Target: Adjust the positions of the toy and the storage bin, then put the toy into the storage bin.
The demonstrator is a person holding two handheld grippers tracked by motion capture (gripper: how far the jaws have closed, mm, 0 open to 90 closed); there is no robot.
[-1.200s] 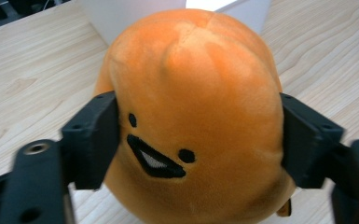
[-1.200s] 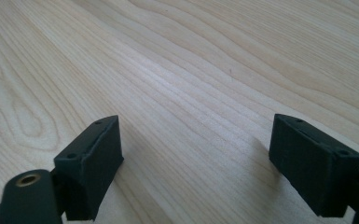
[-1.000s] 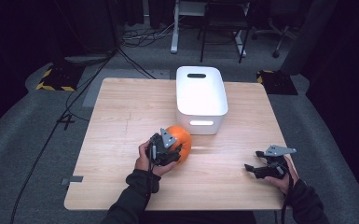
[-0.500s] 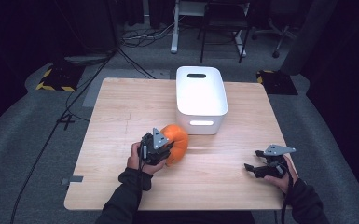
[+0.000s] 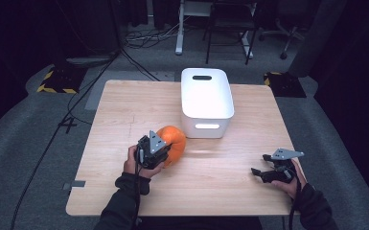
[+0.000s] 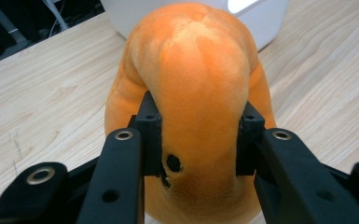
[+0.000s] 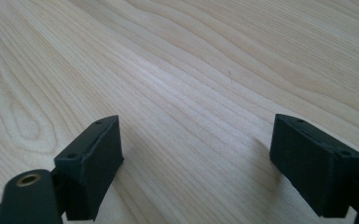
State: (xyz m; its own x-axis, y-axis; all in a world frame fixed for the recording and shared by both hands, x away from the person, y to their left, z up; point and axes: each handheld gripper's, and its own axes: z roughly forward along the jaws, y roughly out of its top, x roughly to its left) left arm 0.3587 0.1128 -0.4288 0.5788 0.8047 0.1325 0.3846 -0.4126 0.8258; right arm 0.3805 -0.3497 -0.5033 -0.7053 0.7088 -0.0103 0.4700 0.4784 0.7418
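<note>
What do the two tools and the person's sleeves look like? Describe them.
Both tools are black. The left tool and the right tool each carry a grey three-cornered plate on top. Up close, each has two blocky black fingers on flat black arms with metal-ringed holes. A dark cable trails from the right tool. The person wears dark long sleeves.

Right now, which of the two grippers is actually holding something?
The left gripper: its jaws squeeze the orange plush pumpkin beside the white bin. The right gripper is open over bare table.
</note>
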